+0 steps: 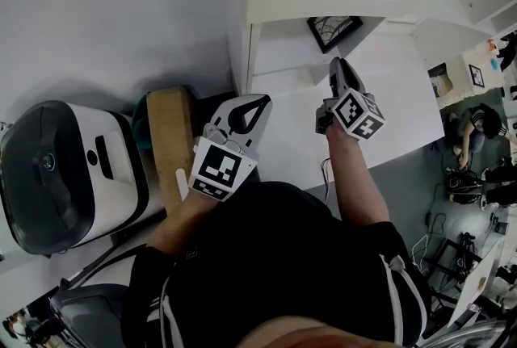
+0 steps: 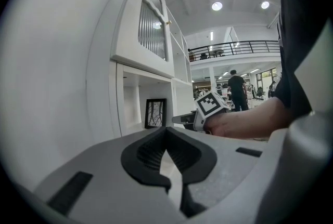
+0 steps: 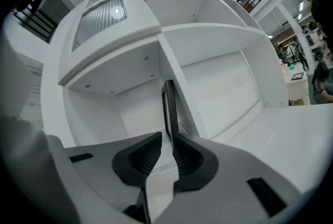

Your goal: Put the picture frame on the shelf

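1. Narrowly parted and empty: right gripper (image 3: 166, 139) jaws.
2. Just beyond, at twelve o'clock: picture frame (image 3: 168, 106), upright and edge-on in the shelf (image 3: 106, 103) compartment, clear of the pads.
3. Pressed fully together, gripping nothing: left gripper (image 2: 166, 134) jaws, frame at eleven o'clock.

Head cam: steeply down from above, shelf (image 1: 283, 48) ahead. L & R gripper cams look along own jaws, near shelf. All 3 share picture frame (image 1: 334, 30).
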The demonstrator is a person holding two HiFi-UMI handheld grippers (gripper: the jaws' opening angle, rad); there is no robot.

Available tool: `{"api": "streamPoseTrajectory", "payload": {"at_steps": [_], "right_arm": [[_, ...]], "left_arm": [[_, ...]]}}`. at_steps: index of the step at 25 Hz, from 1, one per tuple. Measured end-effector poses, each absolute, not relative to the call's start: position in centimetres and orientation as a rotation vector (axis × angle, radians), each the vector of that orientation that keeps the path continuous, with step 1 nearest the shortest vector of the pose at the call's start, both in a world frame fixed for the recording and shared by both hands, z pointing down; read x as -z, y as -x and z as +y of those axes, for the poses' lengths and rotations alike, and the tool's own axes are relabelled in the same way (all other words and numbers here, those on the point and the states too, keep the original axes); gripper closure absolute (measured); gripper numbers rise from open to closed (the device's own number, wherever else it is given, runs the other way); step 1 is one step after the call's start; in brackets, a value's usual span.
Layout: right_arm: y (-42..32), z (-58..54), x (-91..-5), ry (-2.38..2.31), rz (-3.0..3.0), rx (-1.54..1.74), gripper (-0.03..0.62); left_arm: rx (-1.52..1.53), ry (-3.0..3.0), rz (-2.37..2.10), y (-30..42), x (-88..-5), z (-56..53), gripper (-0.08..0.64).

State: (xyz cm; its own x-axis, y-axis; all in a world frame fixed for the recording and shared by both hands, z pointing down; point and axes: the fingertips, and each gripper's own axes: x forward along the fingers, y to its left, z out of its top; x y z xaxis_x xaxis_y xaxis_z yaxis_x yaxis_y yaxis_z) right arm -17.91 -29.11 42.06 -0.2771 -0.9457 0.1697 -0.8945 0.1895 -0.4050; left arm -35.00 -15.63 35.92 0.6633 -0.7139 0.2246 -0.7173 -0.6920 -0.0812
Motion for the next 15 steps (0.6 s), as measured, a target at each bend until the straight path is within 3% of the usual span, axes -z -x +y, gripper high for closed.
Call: {"api": "streamPoseTrajectory", "payload": {"at_steps": [15], "right_arm": [[23.1, -16.3, -39.5, 1.45, 2.554, 0.603, 0.532]], "left_arm": [[-0.347, -2.814, -1.024, 36.5, -39.9, -11.8, 0.554]]}}
